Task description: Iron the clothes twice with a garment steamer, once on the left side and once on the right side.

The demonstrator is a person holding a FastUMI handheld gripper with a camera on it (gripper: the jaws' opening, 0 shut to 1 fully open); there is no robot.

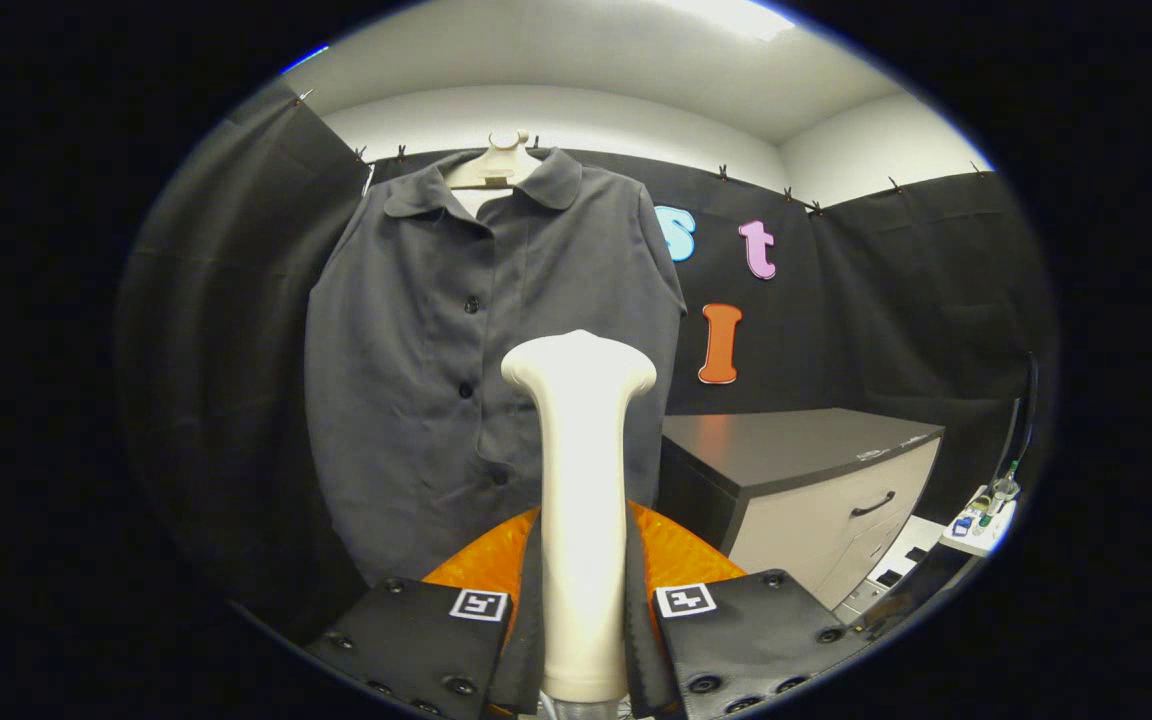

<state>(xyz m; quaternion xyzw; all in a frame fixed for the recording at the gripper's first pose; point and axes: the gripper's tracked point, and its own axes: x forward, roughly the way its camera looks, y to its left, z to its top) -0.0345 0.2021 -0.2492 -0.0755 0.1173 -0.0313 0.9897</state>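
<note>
A dark grey button-up shirt (416, 350) hangs on a pale hanger (498, 165) against the booth's black wall, straight ahead of me. My gripper (582, 610) is shut on the cream handle of the garment steamer (581, 480), which stands upright between the fingers. The steamer's wide head sits in front of the shirt's lower right half, near the button line. Whether the head touches the fabric I cannot tell.
A low cabinet (816, 480) with a dark top and pale drawers stands to the right of the shirt. Beyond it, small items lie on a white surface (981, 525). Black cloth walls close in on the left and behind.
</note>
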